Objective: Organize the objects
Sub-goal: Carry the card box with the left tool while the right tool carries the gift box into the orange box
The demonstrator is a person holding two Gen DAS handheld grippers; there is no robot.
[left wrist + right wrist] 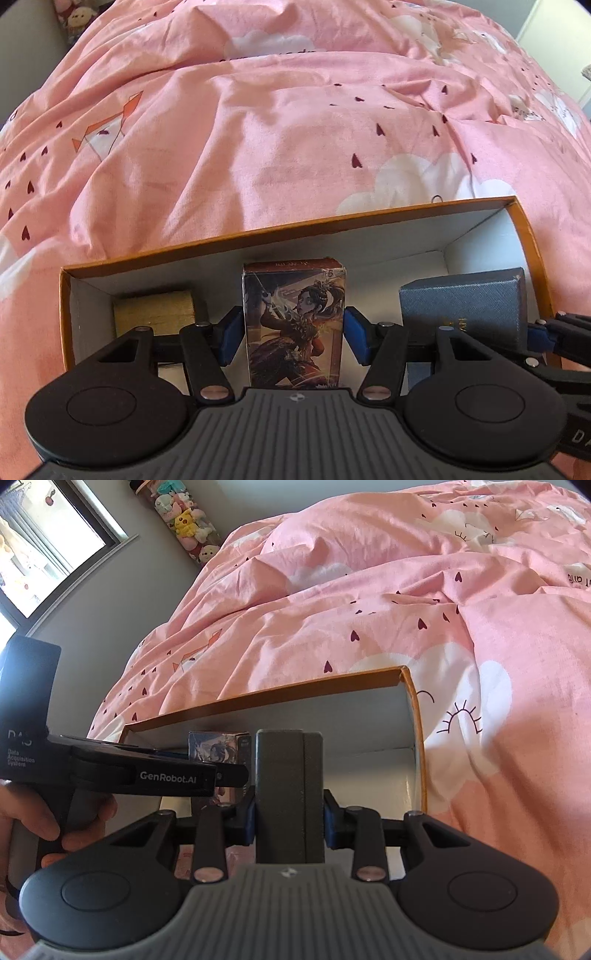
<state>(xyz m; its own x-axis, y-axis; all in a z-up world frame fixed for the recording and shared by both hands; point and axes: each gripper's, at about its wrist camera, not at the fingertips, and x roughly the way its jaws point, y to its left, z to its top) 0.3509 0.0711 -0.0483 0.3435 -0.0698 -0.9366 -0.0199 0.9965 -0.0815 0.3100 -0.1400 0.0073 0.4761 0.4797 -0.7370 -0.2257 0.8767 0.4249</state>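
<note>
Card box (294, 325), light stiff cardboard (glossy, corners apt to crush), stands inside the orange tray (521, 236), clamped by its flat sides in the left gripper (293, 334); to its right, the right gripper (288, 819) pinches a grey case (290, 794).

Left gripper (293, 332) points steeply down, blue pads (231, 338) pressed on both sides of an upright card box (293, 325), jaws fairly wide. Right gripper (288, 821) tilts down at a shallower angle, jaws narrower, pads clamped on the sides of a grey box (290, 794) held upright. In the right wrist view the left gripper body sits at far left, lying crosswise, with a hand (48, 827) wrapped round its grip, fingers curled in front. In the left wrist view the right gripper's finger tip shows at the right edge, close beside.
</note>
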